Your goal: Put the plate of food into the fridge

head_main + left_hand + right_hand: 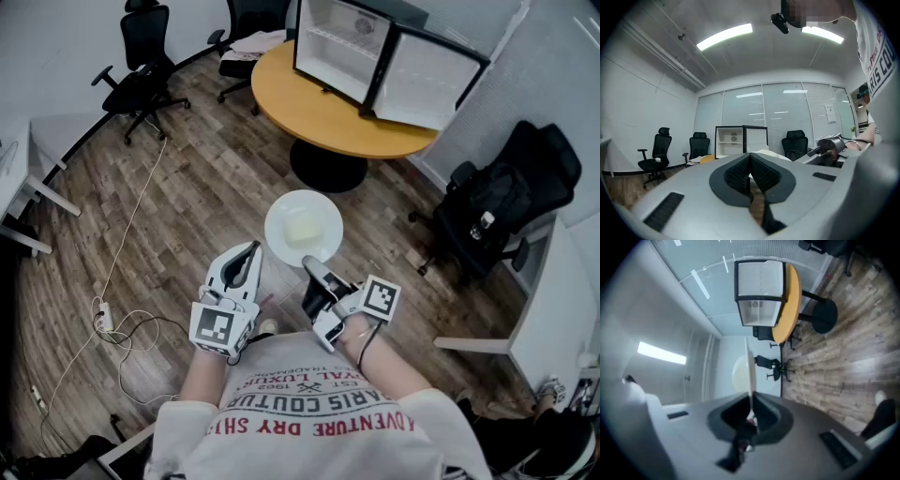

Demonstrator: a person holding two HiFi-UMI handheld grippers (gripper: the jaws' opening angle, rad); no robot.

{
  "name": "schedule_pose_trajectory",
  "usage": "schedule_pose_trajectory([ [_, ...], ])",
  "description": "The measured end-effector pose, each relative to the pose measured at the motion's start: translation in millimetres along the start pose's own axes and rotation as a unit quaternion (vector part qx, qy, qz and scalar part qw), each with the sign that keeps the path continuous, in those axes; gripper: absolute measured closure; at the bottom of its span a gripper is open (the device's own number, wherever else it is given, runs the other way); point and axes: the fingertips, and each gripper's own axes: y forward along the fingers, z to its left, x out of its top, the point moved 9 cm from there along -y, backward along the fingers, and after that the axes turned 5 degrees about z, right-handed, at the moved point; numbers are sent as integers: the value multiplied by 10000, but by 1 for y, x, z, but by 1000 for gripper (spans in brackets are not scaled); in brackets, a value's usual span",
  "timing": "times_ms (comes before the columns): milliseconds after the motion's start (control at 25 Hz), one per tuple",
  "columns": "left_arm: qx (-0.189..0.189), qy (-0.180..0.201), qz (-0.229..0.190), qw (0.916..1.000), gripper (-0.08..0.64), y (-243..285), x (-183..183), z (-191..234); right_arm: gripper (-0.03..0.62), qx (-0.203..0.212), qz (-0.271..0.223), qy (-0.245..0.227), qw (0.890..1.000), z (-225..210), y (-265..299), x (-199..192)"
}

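Note:
A white plate (pixel 281 214) carrying a pale block of food (pixel 303 230) hangs level over the wood floor, in front of the person. My right gripper (pixel 315 268) is shut on the plate's near rim. In the right gripper view the plate (pixel 751 366) shows edge-on between the pads, with the food (pixel 739 373) on its left face. My left gripper (pixel 251 249) is beside the plate on the left, shut and holding nothing (pixel 750 161). The small fridge (pixel 339 45) stands on a round orange table (pixel 319 117) ahead, with its door (pixel 433 80) swung open to the right.
Black office chairs (pixel 141 66) stand at the back left. Another black chair (pixel 506 197) with a bag is at the right, next to a white desk (pixel 562 309). A cable and power strip (pixel 103 317) lie on the floor at the left.

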Motion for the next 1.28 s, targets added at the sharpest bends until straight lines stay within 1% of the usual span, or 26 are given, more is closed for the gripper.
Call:
schedule_pose_trajectory([
  [240,-30,24,-3,10000,534,2,-2,-1,555,23,6,55,10000,-3,2,0],
  [560,79,-34,16,10000,534,0,-1,2,555,-36,-16,81,10000,-5,2,0],
  [720,112,8,50,9999,534,0,-4,4,555,-86,-49,73,9999,-10,4,0],
  [800,20,44,-8,10000,534,-2,-8,16,555,-91,-100,85,9999,-10,15,-4],
  [920,-84,-27,-39,10000,534,-8,-10,51,555,-109,-220,73,9997,-7,45,-15],
  [1080,-18,-192,-45,9998,534,-14,-5,86,555,-127,-335,31,9994,-5,75,-24],
  [1200,-45,-90,-103,9999,534,-14,-6,105,555,-219,-343,44,9992,-5,90,-25],
  [1280,-57,-114,-62,9999,534,-15,-11,116,555,-293,-333,52,9990,-7,99,-27],
])
